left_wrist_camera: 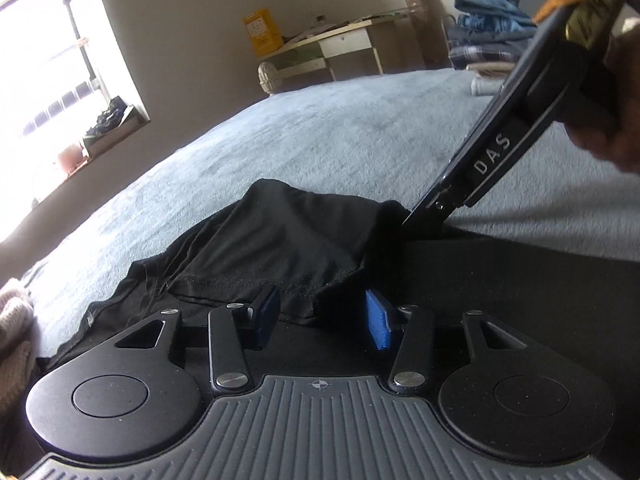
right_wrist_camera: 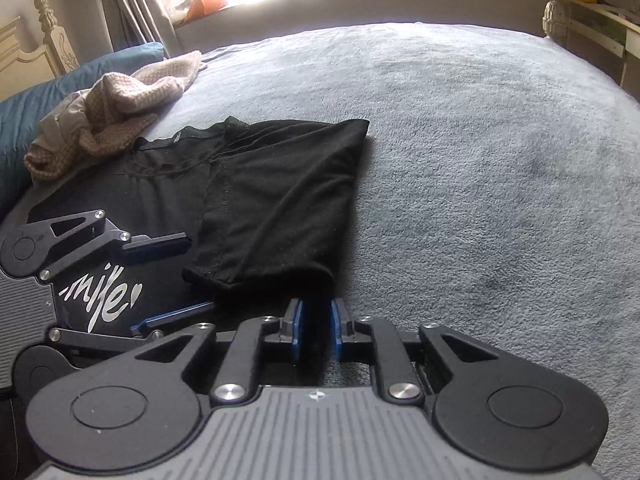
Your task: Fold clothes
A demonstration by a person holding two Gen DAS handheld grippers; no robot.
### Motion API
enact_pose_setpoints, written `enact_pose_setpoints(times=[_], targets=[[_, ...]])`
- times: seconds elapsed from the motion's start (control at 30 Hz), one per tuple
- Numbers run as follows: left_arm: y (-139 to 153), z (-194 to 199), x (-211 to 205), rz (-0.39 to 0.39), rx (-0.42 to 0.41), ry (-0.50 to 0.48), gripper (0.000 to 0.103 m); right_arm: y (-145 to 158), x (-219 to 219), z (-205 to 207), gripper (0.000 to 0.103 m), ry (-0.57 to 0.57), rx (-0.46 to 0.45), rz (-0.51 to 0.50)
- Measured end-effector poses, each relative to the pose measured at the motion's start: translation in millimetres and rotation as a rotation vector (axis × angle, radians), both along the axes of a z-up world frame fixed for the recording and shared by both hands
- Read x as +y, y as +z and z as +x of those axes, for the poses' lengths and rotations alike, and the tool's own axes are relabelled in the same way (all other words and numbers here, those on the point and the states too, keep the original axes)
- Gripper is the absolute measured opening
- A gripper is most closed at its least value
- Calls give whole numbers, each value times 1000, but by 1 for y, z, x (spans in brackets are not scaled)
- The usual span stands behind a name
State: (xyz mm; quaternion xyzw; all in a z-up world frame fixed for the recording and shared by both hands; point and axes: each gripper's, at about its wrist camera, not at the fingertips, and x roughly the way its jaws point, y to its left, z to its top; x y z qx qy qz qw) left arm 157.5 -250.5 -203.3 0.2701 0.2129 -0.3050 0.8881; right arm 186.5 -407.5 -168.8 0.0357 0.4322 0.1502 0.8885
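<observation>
Here the black shirt (right_wrist_camera: 256,200) lies on the grey bed cover (right_wrist_camera: 480,160), with one side already turned over the body into a long flap that runs away from both cameras toward the far edge of the bed. The right gripper (right_wrist_camera: 316,328) sits low at the near end of that flap; its blue pads stand a narrow gap apart, and the right view shows the gap bare, with the flap's near corner just ahead of the tips and a little to their left, so I judge it is holding nothing. The left gripper (left_wrist_camera: 324,316) is beside it, over the flat body of the shirt where the white lettering (right_wrist_camera: 100,300) shows; its jaws are about half open, with the flap's hemmed edge lying just in front of them and slightly between the pads, but not pressed by either. In the left view the right gripper's tip comes down onto the cloth at the flap's right end, whether touching or just above I cannot tell. The flap's long axis points away from the person, so any next fold across it would likely start from this near end, and both grippers are close to it, the right one nearer the outer fold line, the left nearer the hem. A beige knit (right_wrist_camera: 120,96) lies bunched beyond the collar, apart from the work.
</observation>
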Motion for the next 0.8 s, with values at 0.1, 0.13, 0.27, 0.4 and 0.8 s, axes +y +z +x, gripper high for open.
enact_pose_setpoints(times=[0.1,0.13,0.27,0.4,0.8], targets=[[0,0,-2,16,-13,-24,30,-2,3,4,20,4,-2,-5],[0,-1,-2,20,-17,-31,26,-3,4,4,20,6,-7,-5],[1,-3,1,23,-40,-46,6,-5,7,3,6,3,-34,-34],[3,-9,8,29,-61,-56,4,-5,4,0,4,-26,-57,-63],[-9,-16,7,138,-70,-83,17,-4,1,0,28,-37,-25,-110]])
